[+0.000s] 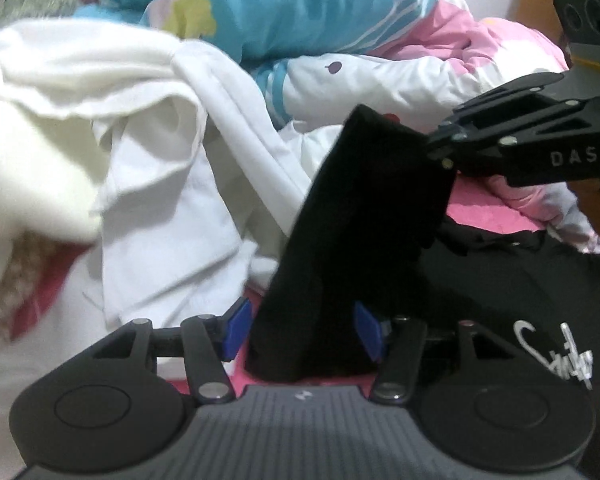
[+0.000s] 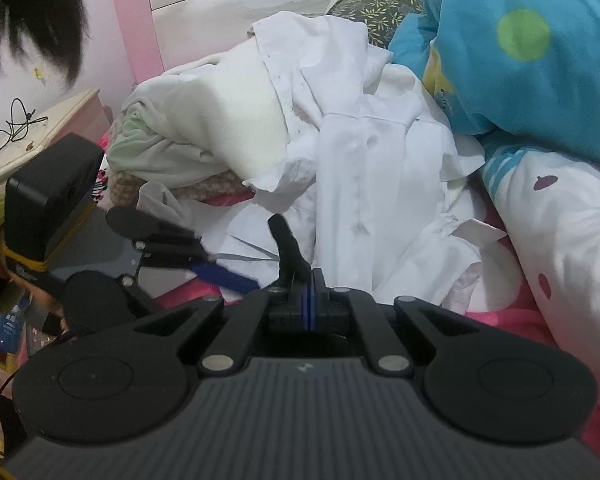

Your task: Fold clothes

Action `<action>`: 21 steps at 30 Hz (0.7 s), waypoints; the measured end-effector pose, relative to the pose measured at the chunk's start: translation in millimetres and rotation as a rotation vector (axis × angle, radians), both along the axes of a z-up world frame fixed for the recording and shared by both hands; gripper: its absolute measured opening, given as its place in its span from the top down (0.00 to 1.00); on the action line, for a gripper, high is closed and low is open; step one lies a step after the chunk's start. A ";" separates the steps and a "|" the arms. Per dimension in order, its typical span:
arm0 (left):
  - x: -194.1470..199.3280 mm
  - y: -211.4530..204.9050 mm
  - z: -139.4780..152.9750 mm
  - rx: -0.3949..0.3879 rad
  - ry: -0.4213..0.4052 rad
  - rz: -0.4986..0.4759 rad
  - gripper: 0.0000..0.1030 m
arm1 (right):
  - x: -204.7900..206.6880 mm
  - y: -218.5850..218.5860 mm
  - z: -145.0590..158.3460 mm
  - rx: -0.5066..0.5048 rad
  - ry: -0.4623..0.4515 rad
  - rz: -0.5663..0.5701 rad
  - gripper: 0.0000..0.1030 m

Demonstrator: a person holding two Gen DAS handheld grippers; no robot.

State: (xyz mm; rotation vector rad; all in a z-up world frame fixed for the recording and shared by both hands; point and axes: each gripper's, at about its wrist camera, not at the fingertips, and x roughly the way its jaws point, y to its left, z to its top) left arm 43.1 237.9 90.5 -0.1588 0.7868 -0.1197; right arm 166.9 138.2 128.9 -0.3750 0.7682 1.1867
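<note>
A black T-shirt with a white script print lies on the pink bed sheet. A folded strip of it rises from the bed toward the upper right. My right gripper is shut on the strip's top corner; in the right wrist view its blue pads are pressed together with a black tuft sticking out. The lower end of the strip hangs between the blue pads of my left gripper, which stands open, with a gap at the left pad. The left gripper also shows at the left of the right wrist view.
A heap of white shirts lies behind and to the left. A blue, pink and white quilt is bunched at the back. A bedside table with a cable stands at the far left, below hanging dark hair.
</note>
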 end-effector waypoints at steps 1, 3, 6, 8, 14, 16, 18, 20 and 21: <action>0.8 0.8 0.1 0.006 -0.002 -0.005 0.43 | -0.3 -0.3 0.0 -0.001 0.000 0.003 1.00; 5.0 1.7 -3.6 0.002 0.015 -0.030 0.40 | -1.0 -0.7 -0.1 -0.005 0.000 0.008 1.00; 12.0 4.2 -14.2 -0.037 0.072 -0.070 0.40 | -2.3 -1.3 2.9 0.006 -0.001 0.022 1.00; 15.1 6.6 -19.4 -0.062 0.099 -0.084 0.46 | -2.3 -2.6 5.4 0.016 -0.005 0.024 1.00; 11.8 19.7 -18.4 -0.123 0.110 -0.025 0.97 | 2.0 -6.3 4.8 0.015 -0.043 -0.006 1.00; 5.3 25.5 -10.7 -0.133 0.104 0.009 0.97 | 3.6 -4.5 4.0 0.016 -0.062 -0.012 1.00; -3.5 33.7 -1.9 -0.159 0.095 0.044 0.97 | 6.8 2.6 2.9 0.023 -0.100 -0.010 1.00; -11.5 41.8 3.8 -0.184 0.101 0.074 0.97 | 12.8 12.6 -1.0 0.028 -0.131 -0.004 1.00; -14.2 44.9 5.0 -0.191 0.110 0.082 0.97 | 16.1 18.6 -3.9 0.031 -0.147 0.001 1.00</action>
